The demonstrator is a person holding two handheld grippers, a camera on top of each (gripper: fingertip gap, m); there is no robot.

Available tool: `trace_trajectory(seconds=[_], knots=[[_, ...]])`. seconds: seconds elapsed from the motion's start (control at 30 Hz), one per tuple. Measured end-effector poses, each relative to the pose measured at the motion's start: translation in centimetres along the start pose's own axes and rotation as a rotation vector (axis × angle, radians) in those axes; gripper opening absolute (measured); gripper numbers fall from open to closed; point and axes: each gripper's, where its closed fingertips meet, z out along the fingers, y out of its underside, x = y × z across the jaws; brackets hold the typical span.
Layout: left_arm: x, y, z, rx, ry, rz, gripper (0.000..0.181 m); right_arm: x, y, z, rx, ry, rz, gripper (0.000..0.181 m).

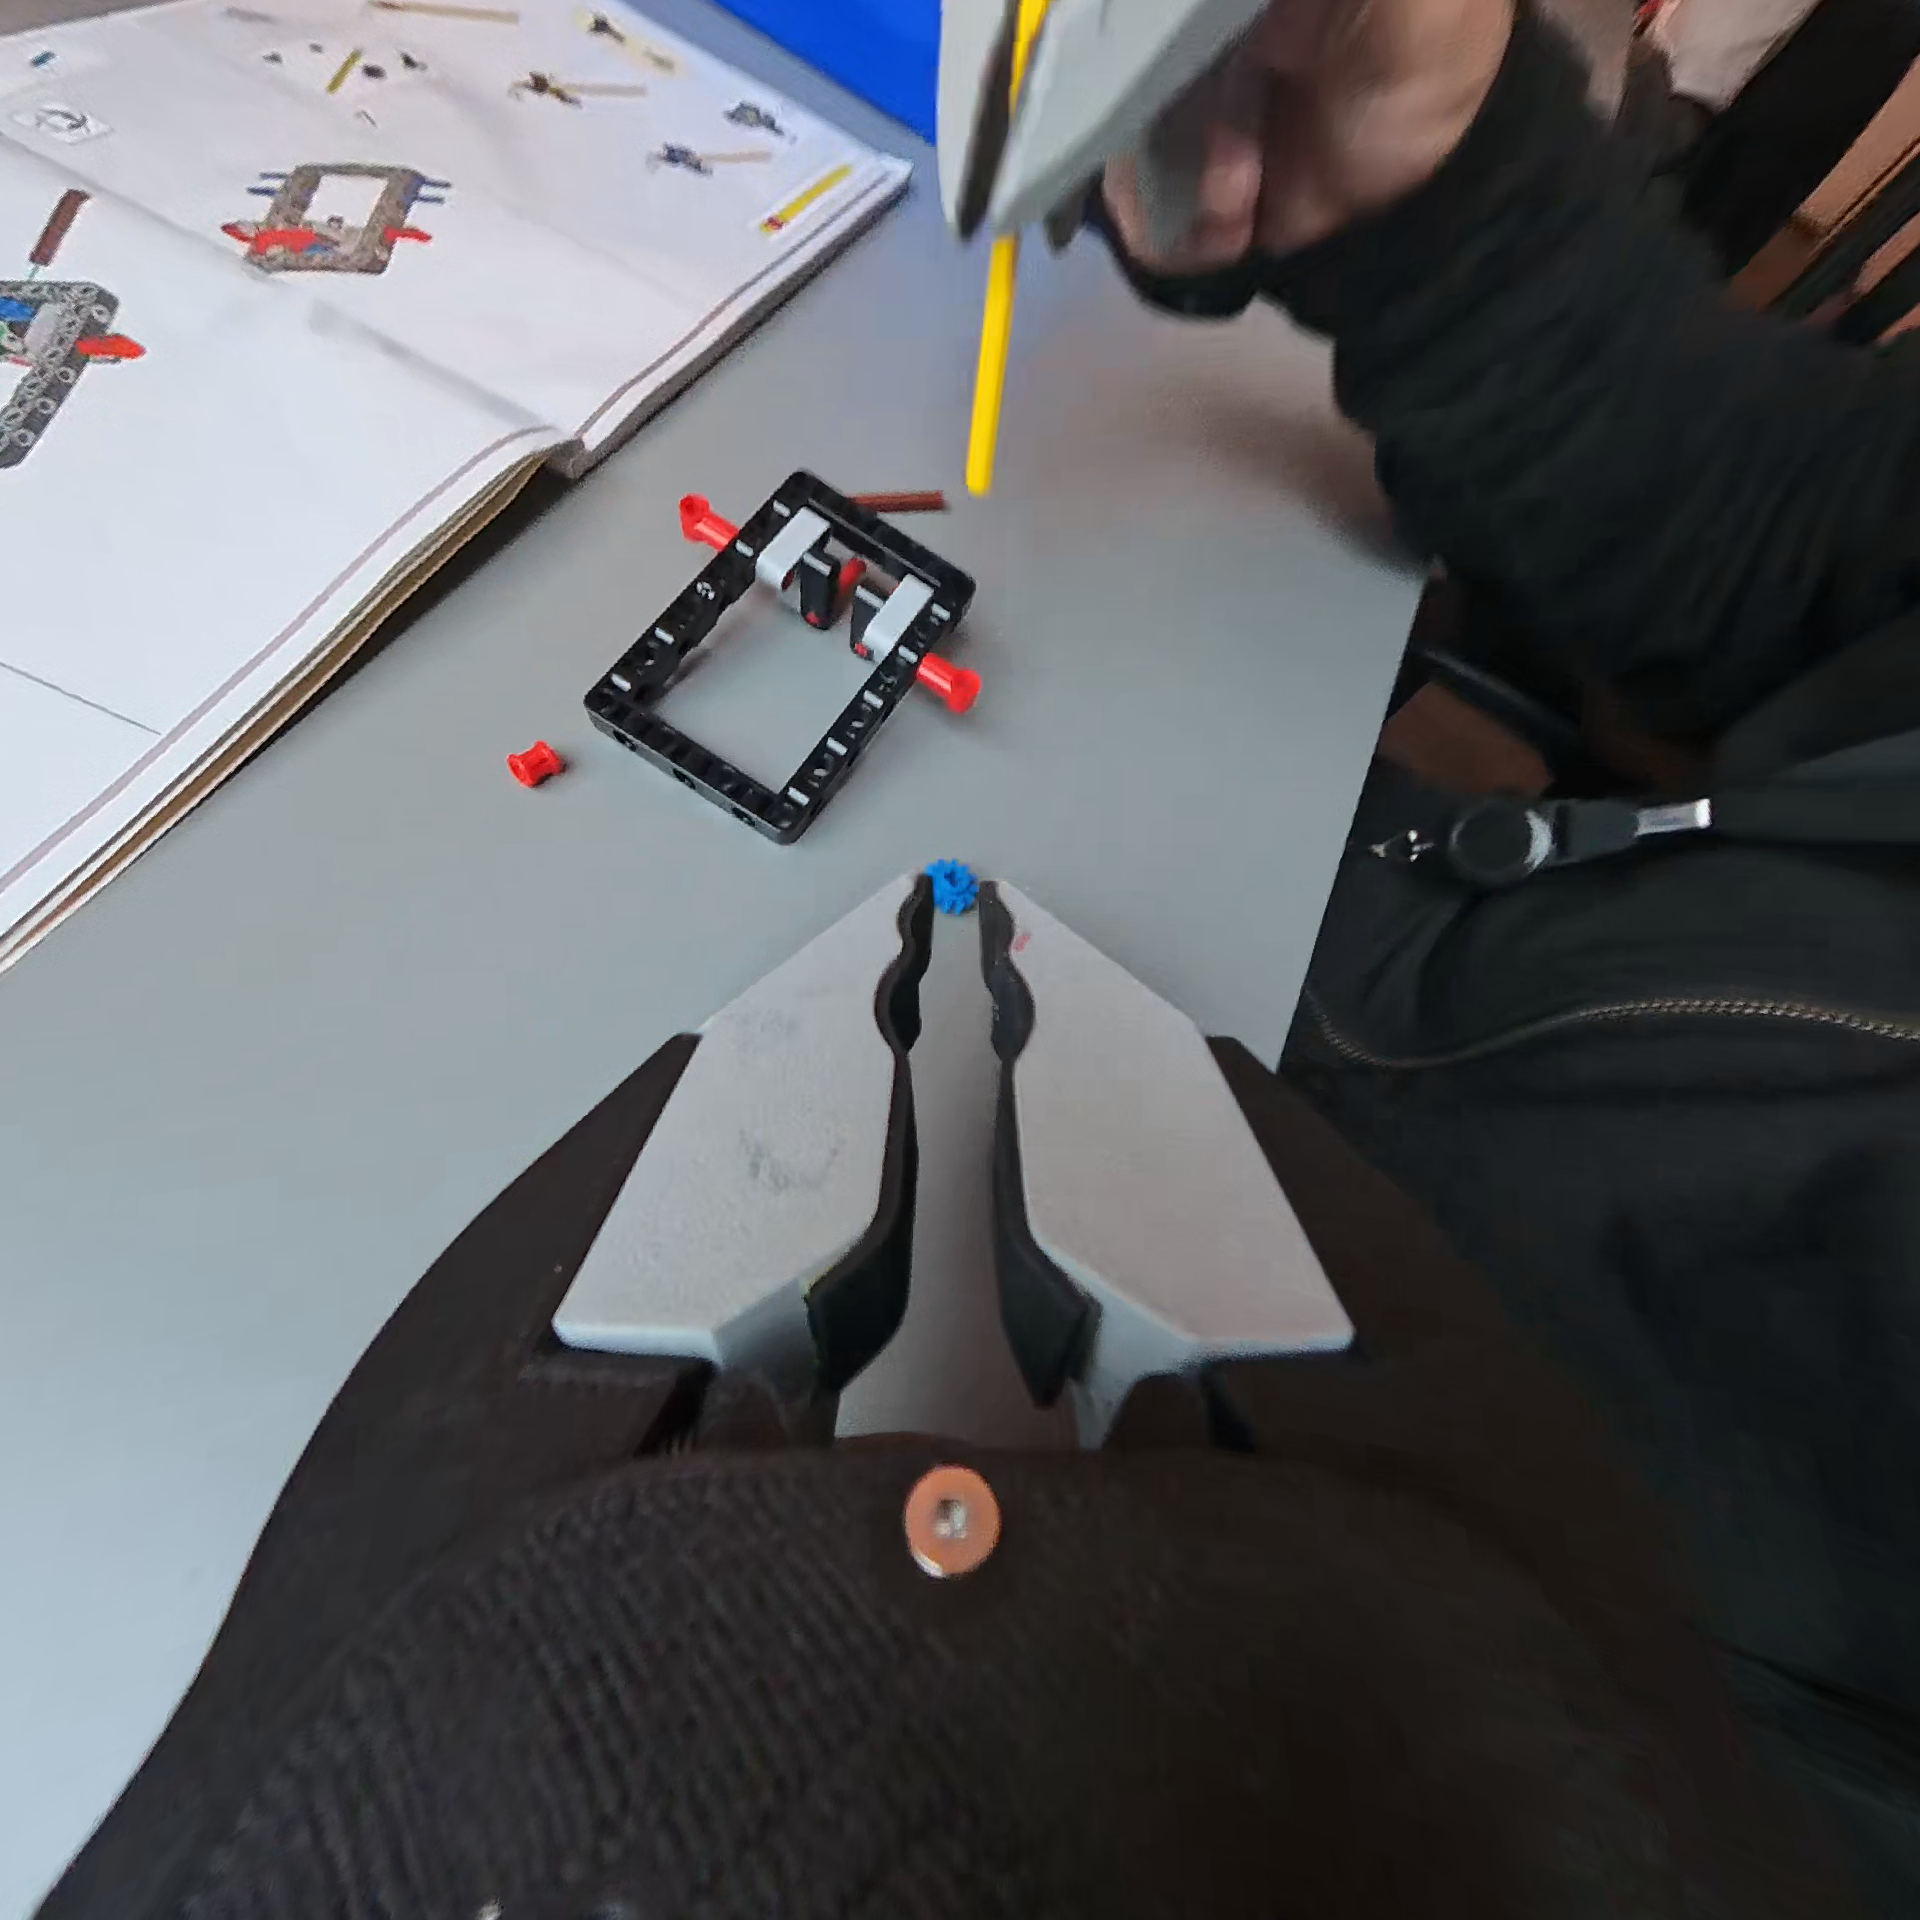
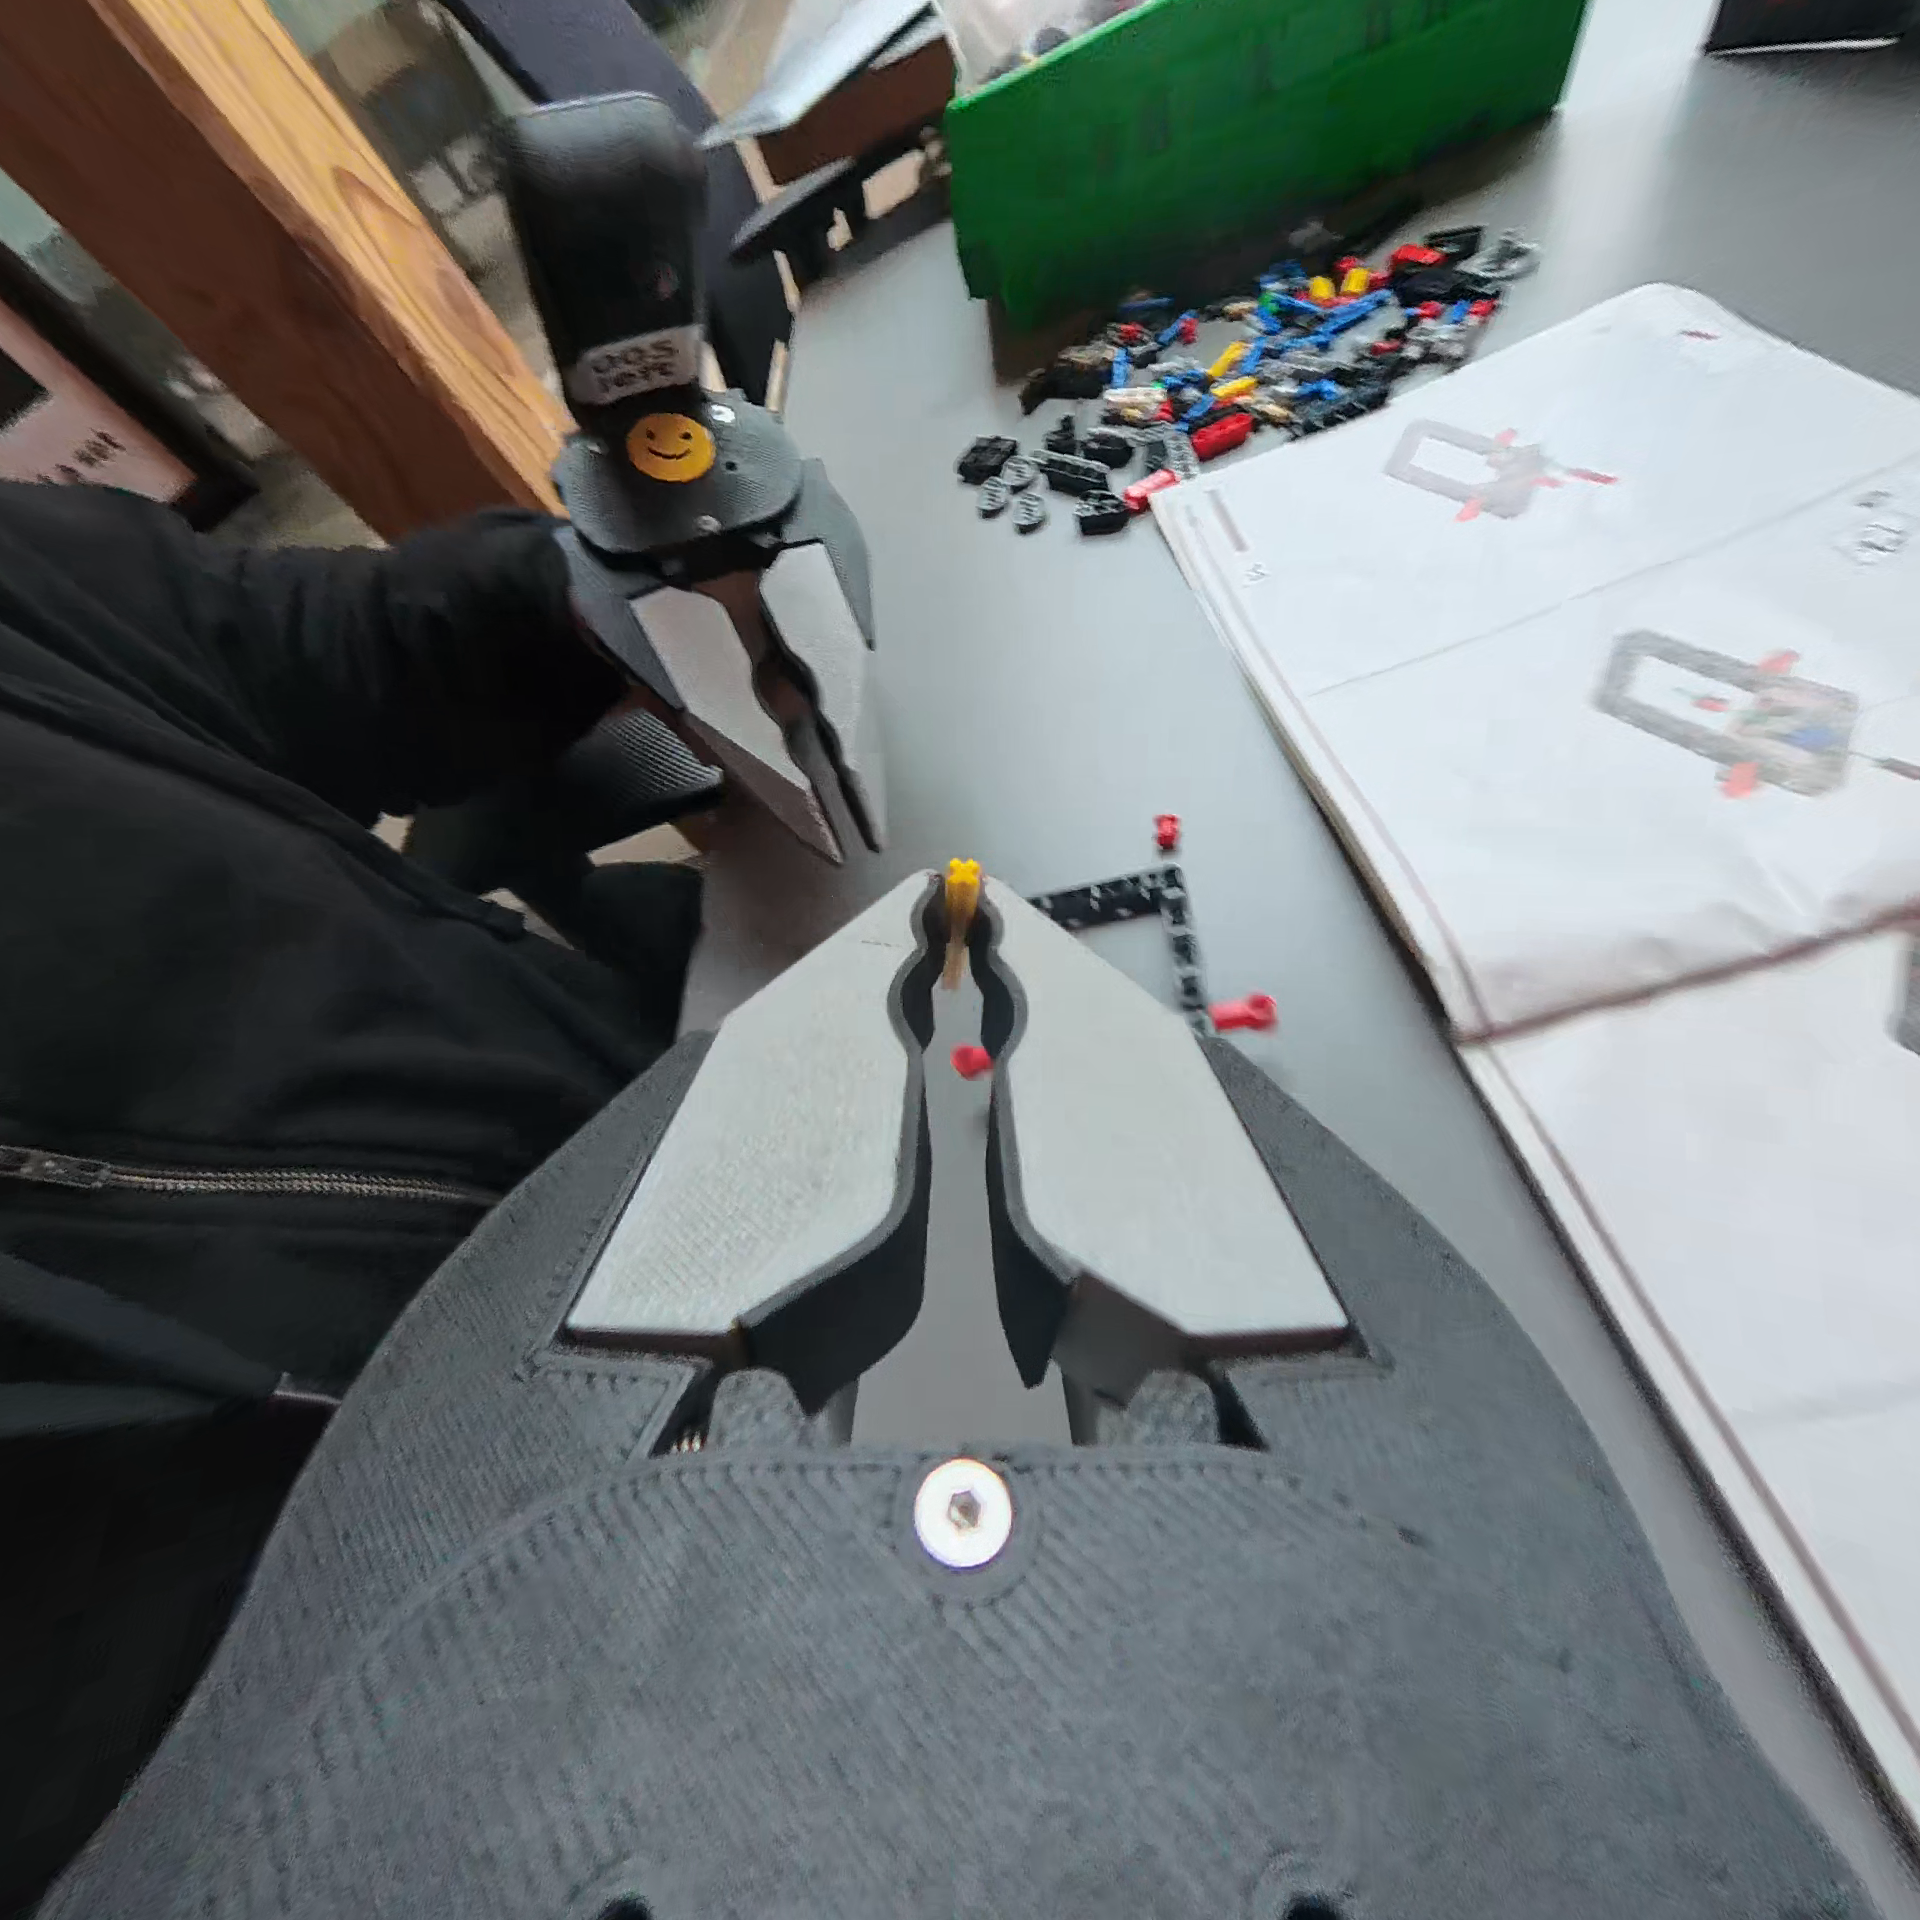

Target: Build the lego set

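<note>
At lower centre the left gripper (image 1: 948, 891) pinches a small blue gear (image 1: 950, 886) at its tips. Beyond, mid-frame, the black frame (image 1: 781, 655) lies on the grey table (image 1: 312, 1039). Upper right, the right gripper (image 2: 964, 883) clamps a yellow axle (image 1: 989, 364); the open instruction booklet (image 1: 312, 343) lies upper left.

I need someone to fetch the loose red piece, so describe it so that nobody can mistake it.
Start at the open instruction booklet on the grey table; near its corner lies a black rectangular frame. The small red spool-shaped piece lies on the table just off the frame's corner on the booklet side, touching nothing. Unlike the two red pins sticking out of the frame's sides, it is loose and stubby.
</note>
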Motion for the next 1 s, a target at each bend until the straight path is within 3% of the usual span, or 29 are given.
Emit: trace_trajectory(seconds=[0.17,0.37,0.67,1.0], knots=[[0.6,0.4,0.8,-0.045,0.013,0.029,0.003,4.8,5.3,-4.1,-0.328,0.146,0.237,0.001],[0.7,0.7,1.0,-0.062,0.020,0.030,0.000,7.3,8.1,-3.6,-0.633,0.156,0.357,0.001],[0.8,1.0,1.0,-0.076,0.050,-0.017,0.000,8.4,8.3,-1.8,-0.797,0.099,0.417,0.001],[0.8,0.9,0.9,-0.073,0.066,-0.035,0.000,8.4,8.7,-0.8,-0.817,0.074,0.418,0.001]])
